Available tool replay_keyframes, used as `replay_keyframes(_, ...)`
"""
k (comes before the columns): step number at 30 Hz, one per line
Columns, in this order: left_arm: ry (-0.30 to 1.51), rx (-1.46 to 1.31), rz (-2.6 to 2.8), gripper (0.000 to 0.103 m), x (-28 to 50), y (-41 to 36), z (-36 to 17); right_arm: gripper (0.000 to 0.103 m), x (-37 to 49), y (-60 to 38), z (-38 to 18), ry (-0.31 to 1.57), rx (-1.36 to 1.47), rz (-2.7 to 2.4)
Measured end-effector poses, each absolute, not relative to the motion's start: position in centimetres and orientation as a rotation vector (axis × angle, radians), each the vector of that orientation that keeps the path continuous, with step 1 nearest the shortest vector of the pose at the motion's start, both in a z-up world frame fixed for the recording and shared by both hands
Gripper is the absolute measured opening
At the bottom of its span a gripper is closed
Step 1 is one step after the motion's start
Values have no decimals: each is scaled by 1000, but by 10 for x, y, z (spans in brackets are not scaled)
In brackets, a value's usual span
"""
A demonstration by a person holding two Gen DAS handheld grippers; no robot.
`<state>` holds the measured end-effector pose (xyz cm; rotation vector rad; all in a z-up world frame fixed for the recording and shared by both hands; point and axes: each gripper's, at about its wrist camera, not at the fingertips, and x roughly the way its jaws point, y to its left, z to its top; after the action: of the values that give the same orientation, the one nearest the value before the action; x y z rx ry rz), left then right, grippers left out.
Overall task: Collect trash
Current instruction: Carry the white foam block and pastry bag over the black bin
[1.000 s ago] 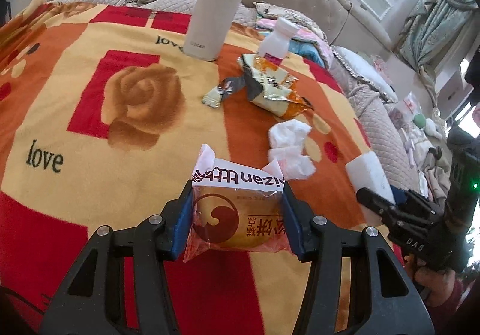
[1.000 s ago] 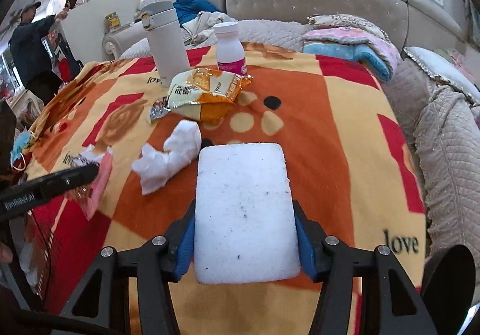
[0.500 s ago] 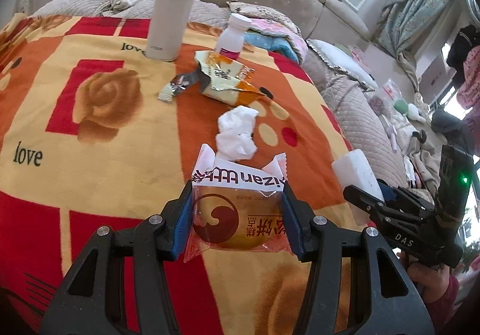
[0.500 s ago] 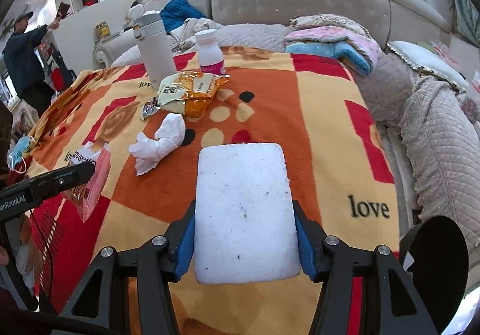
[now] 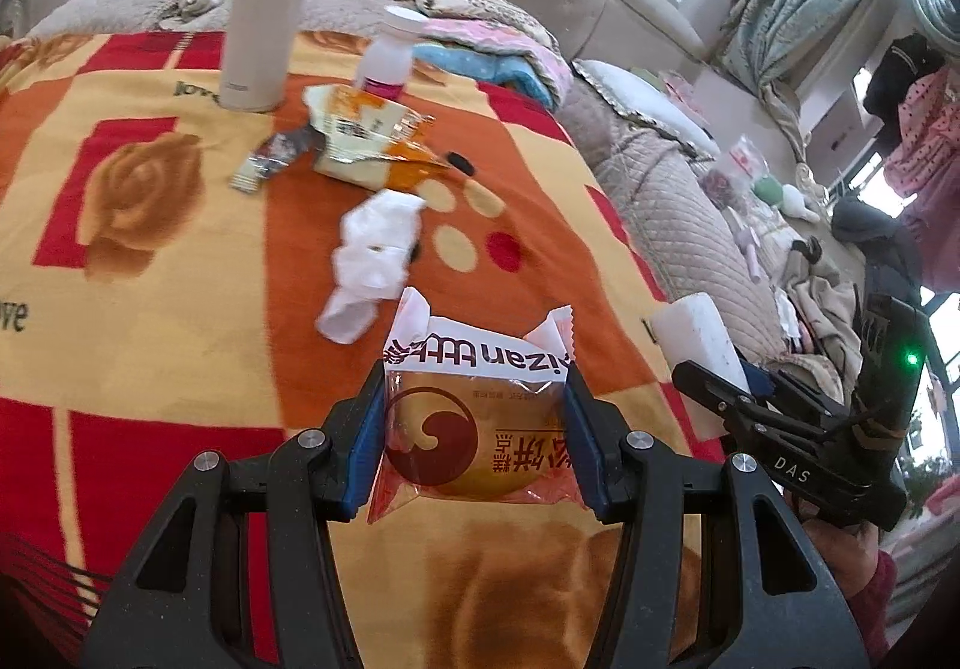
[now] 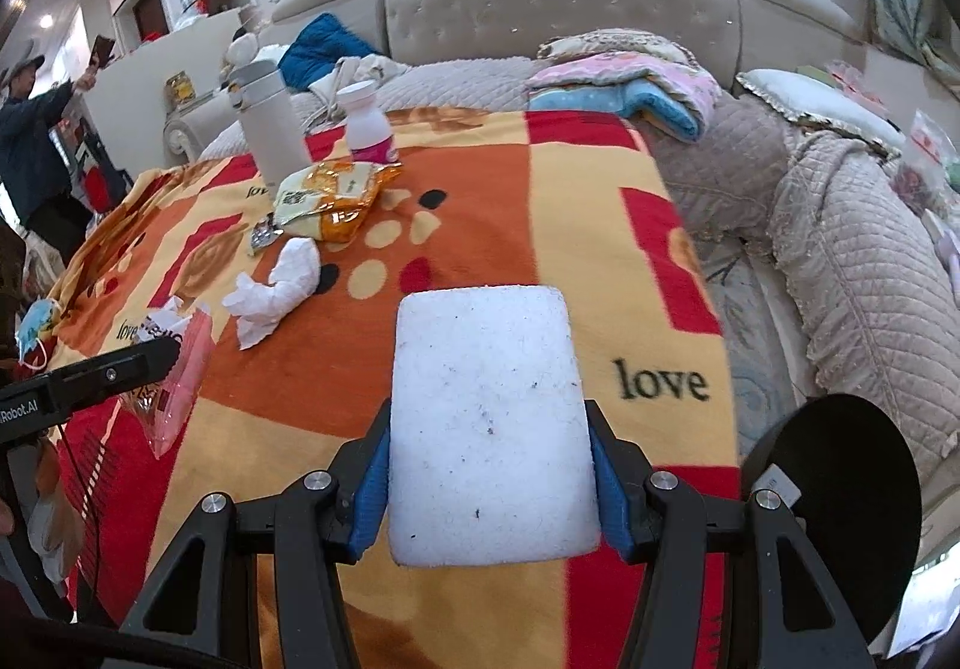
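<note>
Tongs full: my left tongs (image 5: 474, 429) clamp a snack packet (image 5: 477, 423), my right tongs (image 6: 489, 465) a white foam block (image 6: 491, 429); the crumpled tissue (image 5: 372, 261) lies ahead on the bed's blanket (image 5: 180, 261), nearer my left.

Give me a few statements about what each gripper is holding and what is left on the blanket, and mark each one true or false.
1. The left gripper is shut on an orange clear-plastic snack packet. True.
2. The right gripper is open with nothing in it. False: it clamps a white rectangular foam block.
3. A crumpled white tissue lies on the orange and red blanket. True.
4. The tall white thermos bottle lies on its side. False: it stands upright.
5. A yellow crumpled snack bag lies near the thermos. True.
</note>
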<state>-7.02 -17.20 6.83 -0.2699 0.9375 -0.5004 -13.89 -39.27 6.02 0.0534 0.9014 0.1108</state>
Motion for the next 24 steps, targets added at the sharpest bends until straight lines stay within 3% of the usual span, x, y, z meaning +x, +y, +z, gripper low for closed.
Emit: replay_keyframes(24, 999, -56, -759, 51, -84, -357, 71, 55, -208, -548, 64, 858, 217, -153)
